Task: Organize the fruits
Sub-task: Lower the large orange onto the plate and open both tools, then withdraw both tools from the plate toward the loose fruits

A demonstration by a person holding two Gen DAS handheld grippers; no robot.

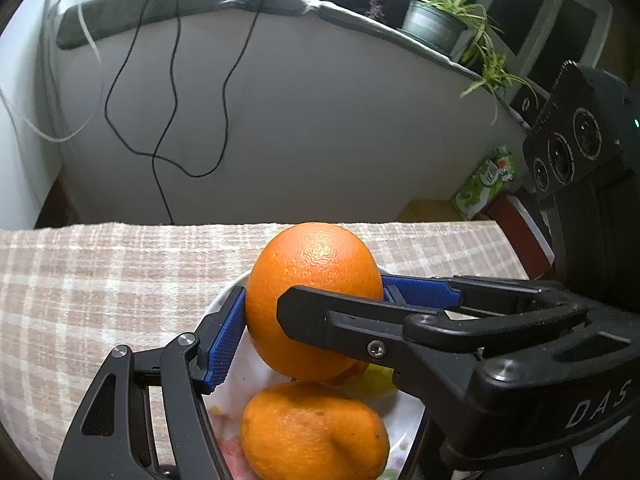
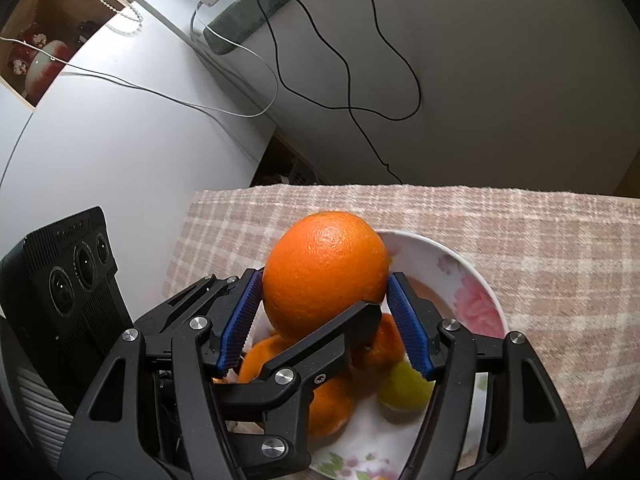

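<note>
Both claws meet at the large orange (image 2: 326,270) above the bowl (image 2: 476,280). The right claw (image 2: 324,316) grips it between both pads; the left claw (image 1: 314,320) pinches it too. Beyond the bowl's rim, bare checked cloth (image 2: 540,240) covers the surface to its far edge.

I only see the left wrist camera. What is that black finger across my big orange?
Observer: It belongs to the right tongs; their blue pads touch both sides of the big orange.
Operator: Is there just one little orange underneath?
Observer: No, at least two small oranges lie in the flowered bowl.
Operator: Anything not orange?
Observer: Yes, a yellow-green fruit sits beside them in the bowl.
</note>
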